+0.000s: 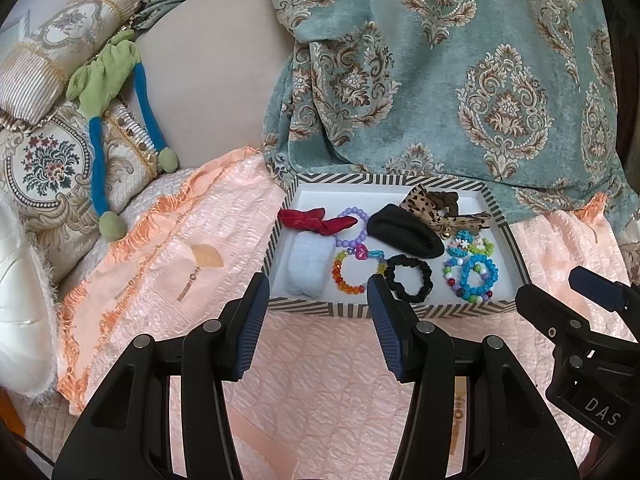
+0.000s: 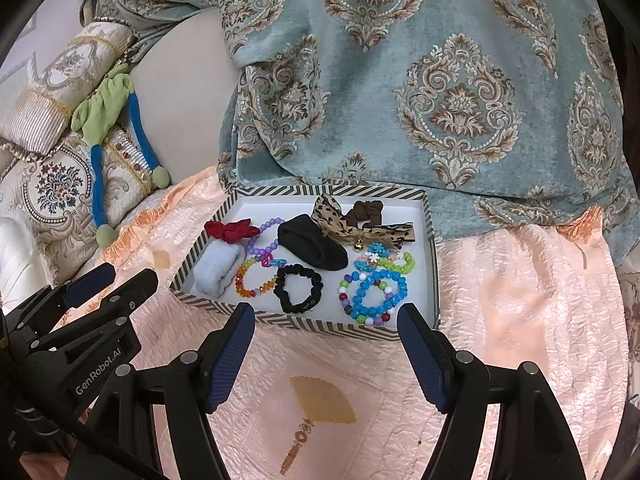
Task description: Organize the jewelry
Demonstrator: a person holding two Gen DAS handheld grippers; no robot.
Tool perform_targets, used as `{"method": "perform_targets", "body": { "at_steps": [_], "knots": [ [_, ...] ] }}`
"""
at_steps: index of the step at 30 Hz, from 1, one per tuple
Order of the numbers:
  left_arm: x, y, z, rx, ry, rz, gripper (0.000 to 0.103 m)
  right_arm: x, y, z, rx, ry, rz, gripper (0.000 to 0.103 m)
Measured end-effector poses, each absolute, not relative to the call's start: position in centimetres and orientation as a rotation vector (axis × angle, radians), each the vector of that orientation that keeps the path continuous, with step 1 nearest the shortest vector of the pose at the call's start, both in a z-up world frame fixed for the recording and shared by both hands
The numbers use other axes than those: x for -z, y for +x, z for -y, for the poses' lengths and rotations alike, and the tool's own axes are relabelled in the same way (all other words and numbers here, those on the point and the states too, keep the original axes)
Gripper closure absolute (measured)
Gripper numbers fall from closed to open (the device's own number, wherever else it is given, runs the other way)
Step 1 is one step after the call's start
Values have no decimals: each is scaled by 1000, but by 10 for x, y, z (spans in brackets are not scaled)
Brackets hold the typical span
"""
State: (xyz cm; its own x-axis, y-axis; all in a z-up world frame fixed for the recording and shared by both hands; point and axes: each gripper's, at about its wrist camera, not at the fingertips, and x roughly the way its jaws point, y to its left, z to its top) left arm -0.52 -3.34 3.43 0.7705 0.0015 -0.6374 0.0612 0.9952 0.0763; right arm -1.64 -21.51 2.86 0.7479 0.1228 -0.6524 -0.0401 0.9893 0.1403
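A striped-rim box (image 1: 280,220) (image 2: 432,240) sits on the pink bedspread. In it lie a red bow (image 1: 316,220) (image 2: 230,230), a pale blue scrunchie (image 1: 310,266) (image 2: 216,272), a black scrunchie (image 1: 410,278) (image 2: 298,288), a black cloth piece (image 1: 404,230) (image 2: 312,246), a leopard bow (image 1: 424,200) (image 2: 336,218), a rainbow bead bracelet (image 1: 354,274) (image 2: 254,278) and blue bead bracelets (image 1: 476,278) (image 2: 374,296). My left gripper (image 1: 318,300) is open and empty just before the box's front edge. My right gripper (image 2: 326,324) is open and empty at the front rim.
A teal patterned throw (image 1: 460,72) (image 2: 420,80) hangs behind the box. Embroidered cushions (image 1: 52,160) (image 2: 52,184) and a green-blue plush toy (image 1: 108,80) (image 2: 104,108) lie at the left. The other gripper shows at each view's edge (image 1: 580,320) (image 2: 92,308).
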Motion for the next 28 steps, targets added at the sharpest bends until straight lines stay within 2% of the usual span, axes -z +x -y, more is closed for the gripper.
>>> {"method": "perform_targets", "body": {
  "at_steps": [19, 28],
  "knots": [
    [-34, -4, 34, 34, 91, -683, 52, -28, -16, 211, -97, 116, -722, 32],
    [-32, -4, 33, 45, 84, -678, 45, -22, -15, 220, -90, 134, -727, 32]
  ]
}}
